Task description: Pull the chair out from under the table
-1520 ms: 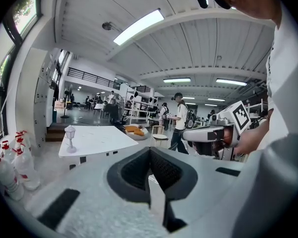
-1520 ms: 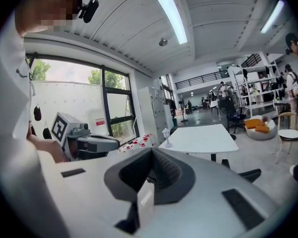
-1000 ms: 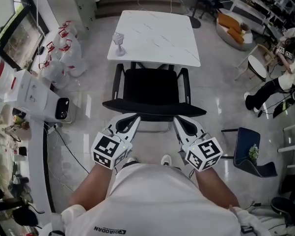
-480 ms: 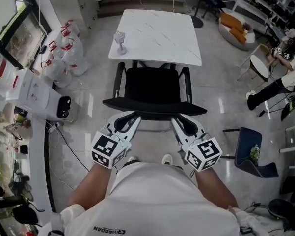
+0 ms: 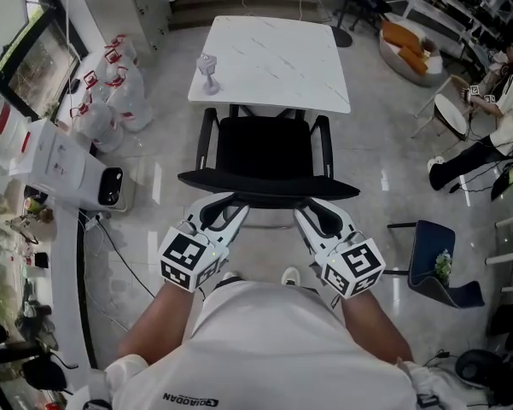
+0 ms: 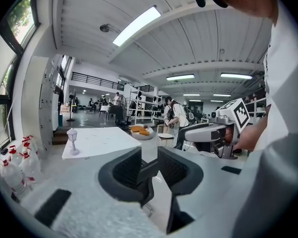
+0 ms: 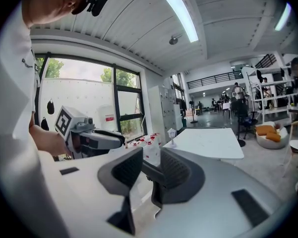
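Observation:
A black chair (image 5: 269,152) stands in front of the white marble-topped table (image 5: 273,58), its seat almost wholly out from under the table's near edge. Its backrest top edge (image 5: 269,186) faces me. My left gripper (image 5: 224,205) sits at the left part of that edge and my right gripper (image 5: 317,209) at the right part. Both pairs of jaws have just been opening. In the left gripper view the left gripper (image 6: 149,167) straddles the black edge without its pads pressing on it. The right gripper (image 7: 148,170) stands the same way in the right gripper view.
A small lamp figurine (image 5: 208,73) stands on the table's left side. Several white jugs with red caps (image 5: 111,84) and a white box (image 5: 68,173) line the left wall. A blue chair (image 5: 435,263) stands at the right, and a person (image 5: 495,135) sits beyond it.
Both grippers' jaws have spread apart and let go of the chair's backrest edge. The hands and the chair have stayed where they were.

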A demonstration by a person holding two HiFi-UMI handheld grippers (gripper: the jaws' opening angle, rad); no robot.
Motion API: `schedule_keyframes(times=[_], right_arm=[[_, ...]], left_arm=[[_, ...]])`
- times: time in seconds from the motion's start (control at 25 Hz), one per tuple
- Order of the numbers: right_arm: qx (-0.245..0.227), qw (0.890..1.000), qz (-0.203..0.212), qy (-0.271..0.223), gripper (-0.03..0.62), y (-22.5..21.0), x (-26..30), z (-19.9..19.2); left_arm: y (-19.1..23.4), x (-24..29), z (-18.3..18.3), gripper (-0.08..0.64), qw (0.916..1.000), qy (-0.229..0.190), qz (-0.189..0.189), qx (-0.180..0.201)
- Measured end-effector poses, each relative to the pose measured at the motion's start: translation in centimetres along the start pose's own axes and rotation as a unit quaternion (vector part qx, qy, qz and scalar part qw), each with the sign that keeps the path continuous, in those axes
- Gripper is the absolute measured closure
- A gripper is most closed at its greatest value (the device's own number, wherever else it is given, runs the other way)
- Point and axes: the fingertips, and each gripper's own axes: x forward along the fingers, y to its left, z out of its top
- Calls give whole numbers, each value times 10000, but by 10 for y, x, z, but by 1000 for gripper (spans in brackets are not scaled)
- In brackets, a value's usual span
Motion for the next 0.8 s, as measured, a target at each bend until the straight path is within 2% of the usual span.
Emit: schedule_keyframes(times=[0.12, 0.24, 0.36, 0.48, 0.56, 0.68, 0.8], right_arm=[[-148, 9998, -12, 99, 475, -2, 0, -2], [-568, 9979, -41, 314, 476, -7, 1, -4], [-1082, 9919, 1, 659, 476, -15, 3, -10], [-1763, 9769, 123, 1198, 474, -18, 8, -22], [-2316, 9592, 256, 1598, 472, -18, 12, -32], [-3018, 9291, 457, 2089, 459, -18, 16, -44], [-3323, 9118, 553, 2347, 451, -22, 22, -51]], left_arm=[[0, -1, -1, 451, 9998, 83, -52, 177], [4, -3, -2, 451, 9979, 284, -129, 560], [8, 1, -15, 445, 9908, 857, -357, 988], [14, 5, -40, 433, 9749, 1588, -595, 1443], [21, 7, -52, 422, 9597, 1968, -592, 1915], [31, 10, -58, 416, 9377, 2285, -555, 2560], [41, 14, -68, 410, 9137, 2663, -657, 2998]])
